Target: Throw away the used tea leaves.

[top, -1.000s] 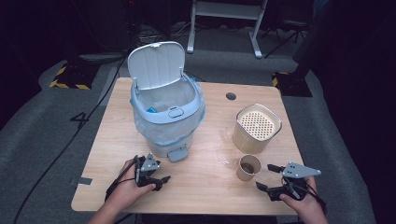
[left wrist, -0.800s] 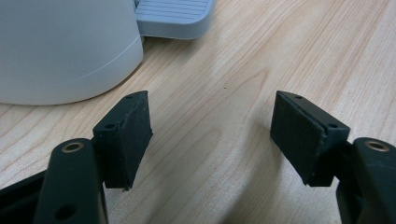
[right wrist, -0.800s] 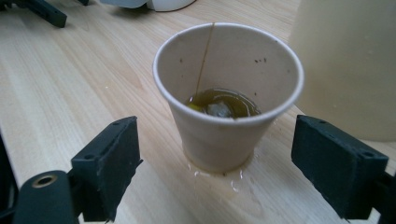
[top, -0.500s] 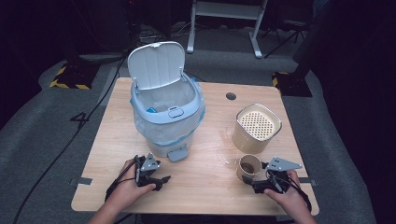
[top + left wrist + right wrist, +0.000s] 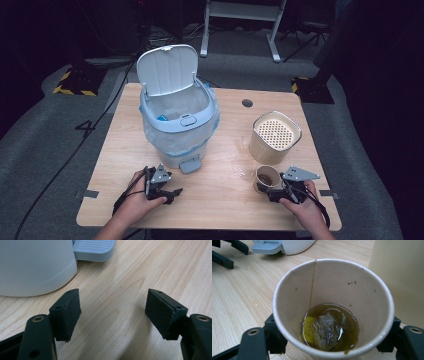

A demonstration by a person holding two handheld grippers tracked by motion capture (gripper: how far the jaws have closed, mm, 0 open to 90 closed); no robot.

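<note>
A paper cup stands near the table's front right, with brown liquid and a soaked tea bag in it. My right gripper has just been closing, and its jaws now press on the cup's two sides near the base. My left gripper rests open at the front left with only bare wood between its pads. It lies just in front of a pale blue pedal bin, whose lid stands up and which has a plastic liner.
A beige container with a perforated top stands right behind the cup. The bin's pedal juts toward me. A small round hole marks the wooden table at the back. Dark floor surrounds the table.
My right gripper moved left and down to the paper cup and its jaws closed around it. The left gripper stayed still.
</note>
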